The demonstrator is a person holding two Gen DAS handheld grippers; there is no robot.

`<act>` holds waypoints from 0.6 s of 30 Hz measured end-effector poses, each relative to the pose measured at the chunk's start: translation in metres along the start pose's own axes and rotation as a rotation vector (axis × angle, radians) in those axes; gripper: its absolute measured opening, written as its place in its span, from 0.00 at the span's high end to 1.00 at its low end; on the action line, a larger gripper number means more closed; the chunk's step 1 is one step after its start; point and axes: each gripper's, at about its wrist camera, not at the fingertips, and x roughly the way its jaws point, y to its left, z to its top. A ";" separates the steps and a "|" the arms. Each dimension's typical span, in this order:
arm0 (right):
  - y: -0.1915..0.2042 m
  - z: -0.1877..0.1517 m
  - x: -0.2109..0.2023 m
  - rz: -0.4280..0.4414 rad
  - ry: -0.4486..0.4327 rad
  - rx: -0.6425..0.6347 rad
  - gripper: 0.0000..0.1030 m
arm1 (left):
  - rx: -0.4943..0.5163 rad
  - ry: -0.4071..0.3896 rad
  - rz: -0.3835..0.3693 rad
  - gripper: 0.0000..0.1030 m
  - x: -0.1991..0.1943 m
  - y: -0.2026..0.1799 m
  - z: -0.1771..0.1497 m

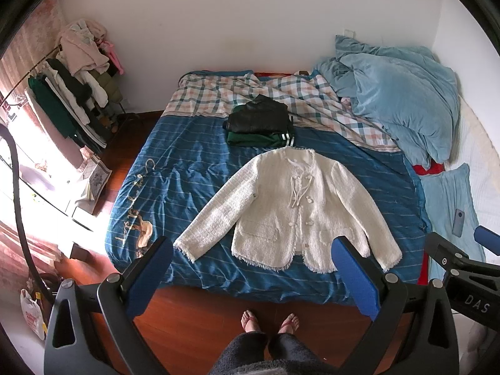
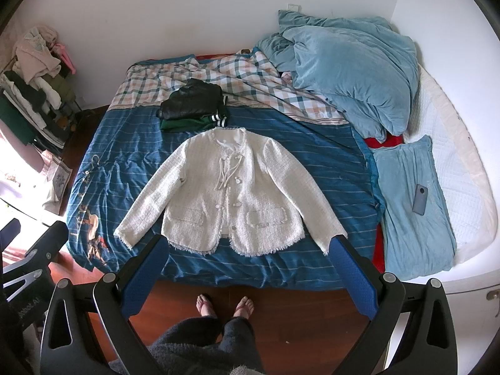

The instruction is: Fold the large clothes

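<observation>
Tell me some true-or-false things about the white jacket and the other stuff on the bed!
1. The white jacket lies flat with both sleeves spread out. True.
2. The left gripper is squeezing a sleeve. False: both grippers are open and hold nothing; the right gripper hangs above the bed's near edge.
3. A folded stack of dark and green clothes sits beyond the jacket's collar. True.
4. The phone lies on the jacket. False: it rests on the light blue pillow off to the right.
5. The jacket is already folded. False: it is fully spread open.
</observation>
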 end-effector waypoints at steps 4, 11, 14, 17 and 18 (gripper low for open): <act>-0.001 0.000 0.002 -0.001 0.000 0.000 0.00 | 0.000 0.003 -0.003 0.00 0.004 -0.002 -0.010; 0.001 0.001 0.000 -0.003 -0.001 0.000 0.00 | 0.000 0.000 -0.005 0.00 0.001 0.005 0.001; 0.000 0.001 0.000 0.000 0.001 0.002 0.00 | 0.003 0.002 -0.004 0.00 0.005 -0.004 -0.011; -0.001 0.001 0.000 -0.001 0.001 0.000 0.00 | 0.003 0.002 -0.004 0.00 0.004 0.000 -0.007; -0.002 0.000 0.001 -0.001 0.000 0.000 0.00 | 0.003 0.002 -0.004 0.00 0.003 0.001 -0.006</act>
